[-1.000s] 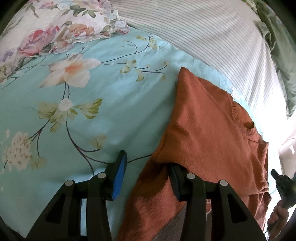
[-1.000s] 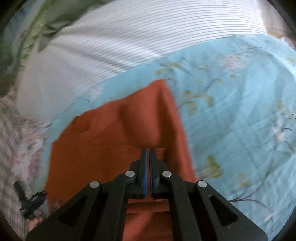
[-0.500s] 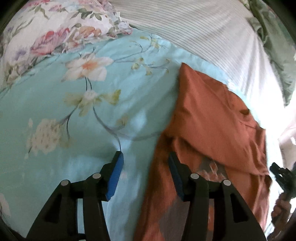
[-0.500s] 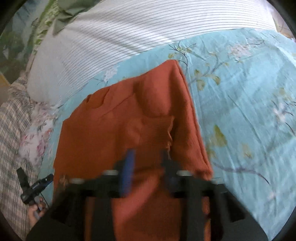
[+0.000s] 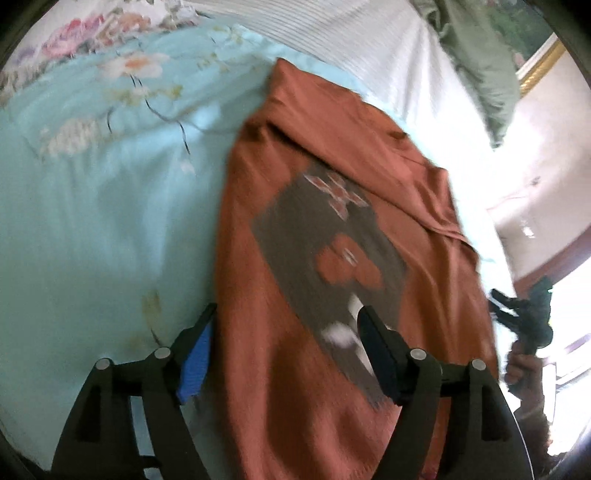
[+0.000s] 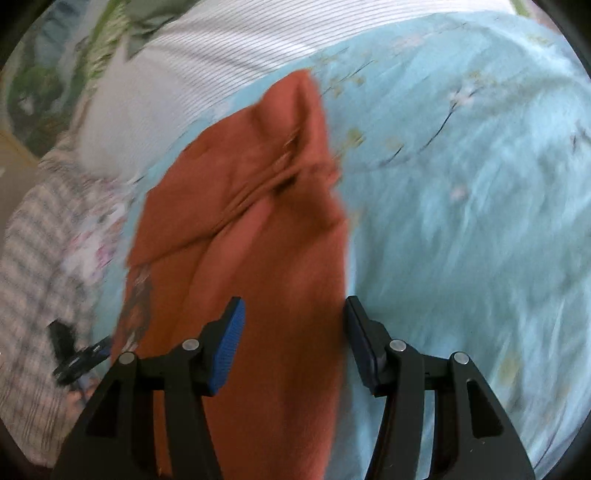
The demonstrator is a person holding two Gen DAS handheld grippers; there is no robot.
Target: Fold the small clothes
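A rust-orange small shirt [image 5: 332, 155] with a grey flower print [image 5: 332, 243] lies on the light blue floral bedsheet [image 5: 92, 221], its sleeves folded in over the top. My left gripper [image 5: 286, 354] is open and empty above the shirt's lower part. In the right wrist view the same shirt [image 6: 251, 236] shows with a folded sleeve at its far end. My right gripper [image 6: 293, 343] is open and empty over the shirt's near edge. Both views are blurred by motion.
A white striped sheet [image 5: 332, 33] and a floral pillow [image 5: 92, 26] lie at the far side. A green cloth [image 5: 480, 55] lies at the far right. A checked cloth [image 6: 33, 258] lies at the left of the right wrist view.
My right gripper opened and let go of the shirt fold. Both grippers pulled back toward the shirt's lower end, and the grey print came into view.
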